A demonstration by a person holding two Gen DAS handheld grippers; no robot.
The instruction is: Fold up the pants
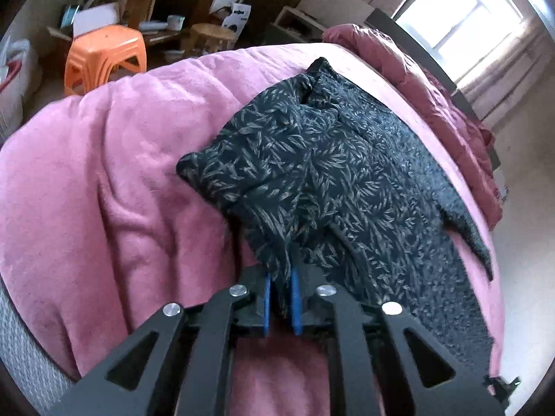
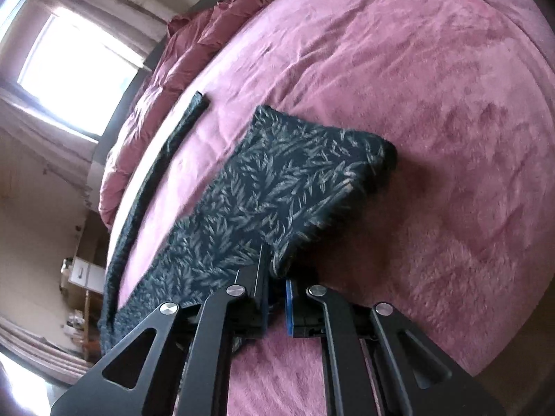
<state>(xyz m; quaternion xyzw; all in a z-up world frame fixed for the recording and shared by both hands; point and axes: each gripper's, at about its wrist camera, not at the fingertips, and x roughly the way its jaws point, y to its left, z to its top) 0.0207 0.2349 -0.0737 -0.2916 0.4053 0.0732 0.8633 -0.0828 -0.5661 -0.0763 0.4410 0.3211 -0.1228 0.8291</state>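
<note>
Dark pants with a pale leaf print (image 1: 312,159) lie on a pink fleece blanket (image 1: 121,173) on a bed. My left gripper (image 1: 280,294) is shut on a bunched edge of the pants, and the cloth rises from its blue pads (image 1: 266,298) in a raised fold. My right gripper (image 2: 275,298) is shut on another edge of the pants (image 2: 277,180) and holds a flap lifted above the blanket (image 2: 433,121). A narrow dark strip of the pants (image 2: 166,159) lies flat further left.
A bunched reddish quilt (image 1: 433,97) lies along the bed's far side under a bright window (image 1: 464,17). An orange plastic stool (image 1: 104,55), wooden shelves and boxes (image 1: 194,3) stand beyond the bed. The bed edge drops to pale floor (image 1: 520,242) at the right.
</note>
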